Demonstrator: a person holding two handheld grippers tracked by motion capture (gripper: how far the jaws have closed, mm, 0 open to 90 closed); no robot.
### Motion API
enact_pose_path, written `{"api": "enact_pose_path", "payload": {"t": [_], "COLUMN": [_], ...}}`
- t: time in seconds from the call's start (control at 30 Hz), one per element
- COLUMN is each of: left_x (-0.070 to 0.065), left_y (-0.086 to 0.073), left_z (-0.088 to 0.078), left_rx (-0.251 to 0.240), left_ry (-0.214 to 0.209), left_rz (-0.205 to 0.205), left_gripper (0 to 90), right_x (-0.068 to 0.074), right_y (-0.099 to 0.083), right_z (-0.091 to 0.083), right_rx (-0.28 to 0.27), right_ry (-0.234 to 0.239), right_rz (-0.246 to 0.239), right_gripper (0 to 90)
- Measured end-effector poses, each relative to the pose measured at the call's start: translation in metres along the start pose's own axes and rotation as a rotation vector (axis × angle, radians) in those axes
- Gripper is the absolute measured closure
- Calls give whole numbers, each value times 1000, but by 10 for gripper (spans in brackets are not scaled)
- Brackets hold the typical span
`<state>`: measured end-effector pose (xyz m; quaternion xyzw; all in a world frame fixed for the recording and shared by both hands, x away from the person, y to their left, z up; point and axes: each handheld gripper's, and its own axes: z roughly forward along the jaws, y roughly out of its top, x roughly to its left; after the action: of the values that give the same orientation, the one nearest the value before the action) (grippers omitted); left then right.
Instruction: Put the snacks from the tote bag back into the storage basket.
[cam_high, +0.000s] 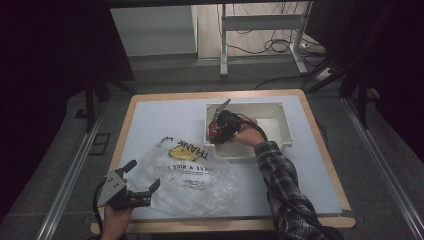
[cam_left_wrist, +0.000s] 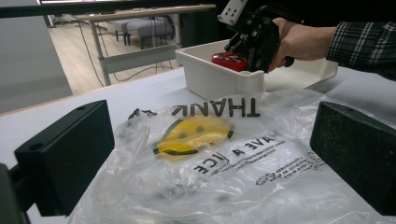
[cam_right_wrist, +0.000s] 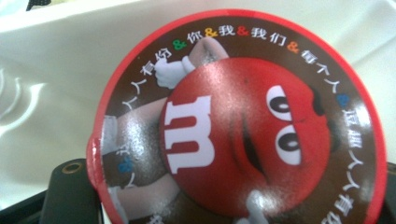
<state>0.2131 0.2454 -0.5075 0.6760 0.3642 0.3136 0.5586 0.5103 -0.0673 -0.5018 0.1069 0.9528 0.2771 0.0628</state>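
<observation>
My right tongs (cam_high: 218, 131) are clamped on a round red candy tub (cam_right_wrist: 243, 126), its lid right up against them, down inside the white bin (cam_high: 280, 117). My left tongs (cam_high: 134, 188) stand open and empty at the near edge of the counter (cam_high: 155, 117), their jaws well apart. The clear plastic bag (cam_left_wrist: 219, 158) lies flat just ahead of them, between them and the bin

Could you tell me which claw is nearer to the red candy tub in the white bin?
The right. The right claw is shut on the red candy tub inside the white bin; the left claw hangs open over the plastic bag, well apart.
</observation>
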Motion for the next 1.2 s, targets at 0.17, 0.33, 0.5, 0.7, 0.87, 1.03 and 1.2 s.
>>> {"api": "enact_pose_path", "payload": {"t": [0.17,0.33,0.5,0.7,0.87,1.03,1.2], "left_x": [0,0,0,0,0,0,0], "left_y": [0,0,0,0,0,0,0], "left_z": [0,-1,-1,-1,-1,-1,-1], "left_rx": [-2,-3,-3,-4,-4,-2,-3], "left_ry": [0,1,2,1,1,0,0], "left_rz": [-1,-1,-1,-1,0,2,1], "left_gripper": [0,0,0,0,0,0,0], "right_x": [-1,-2,-3,-5,-6,-6,-6], "right_y": [1,-1,-2,-3,-4,-5,-6], "right_z": [5,6,6,7,7,7,8], "right_rx": [6,0,-5,-14,-28,-29,-32], "right_ry": [0,-14,-11,-6,-8,-12,-11], "right_rz": [-8,-3,-10,-5,1,6,13], "right_gripper": [258,258,257,256,255,253,237]}}
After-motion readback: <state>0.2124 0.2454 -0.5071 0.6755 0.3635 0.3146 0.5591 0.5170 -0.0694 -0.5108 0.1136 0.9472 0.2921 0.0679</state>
